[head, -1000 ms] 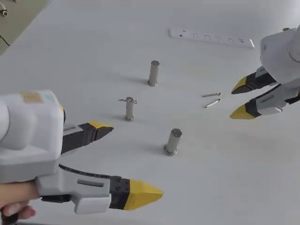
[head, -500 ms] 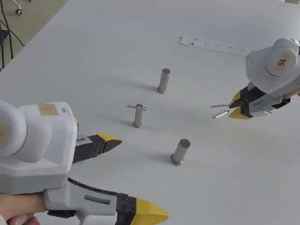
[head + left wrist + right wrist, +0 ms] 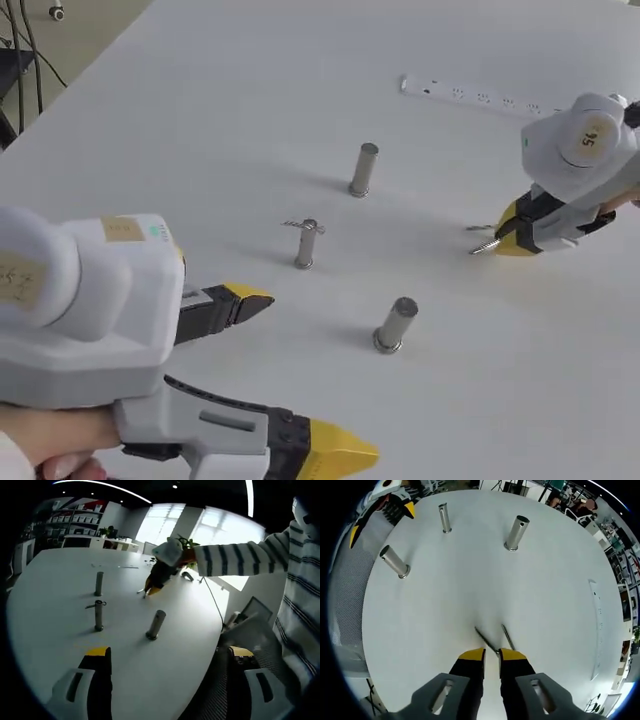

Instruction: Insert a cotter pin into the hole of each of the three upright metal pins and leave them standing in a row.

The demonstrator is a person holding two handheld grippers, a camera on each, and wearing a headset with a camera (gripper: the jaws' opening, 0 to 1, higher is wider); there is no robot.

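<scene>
Three upright metal pins stand on the white table [image 3: 200,120]: the far pin [image 3: 363,169], the middle pin [image 3: 306,243] with a cotter pin through its top, and the near pin [image 3: 395,325]. Two loose cotter pins [image 3: 484,240] lie at the right. My right gripper [image 3: 507,238] is down on them. In the right gripper view its jaws [image 3: 492,654] are almost together, with the end of one cotter pin [image 3: 486,640] between the tips and the other cotter pin [image 3: 507,636] beside it. My left gripper [image 3: 300,378] hovers open, nearer than the pins, holding nothing.
A white power strip [image 3: 470,93] lies at the far right of the table. The table's left edge runs near the floor with cables [image 3: 30,40]. A striped sleeve [image 3: 225,560] reaches in behind the right gripper [image 3: 156,582]. A chair [image 3: 250,620] stands beyond the table edge.
My right gripper came down to the loose cotter pins and its jaws went from wide apart to nearly together. The left gripper stayed open and roughly in place; the head camera shifted.
</scene>
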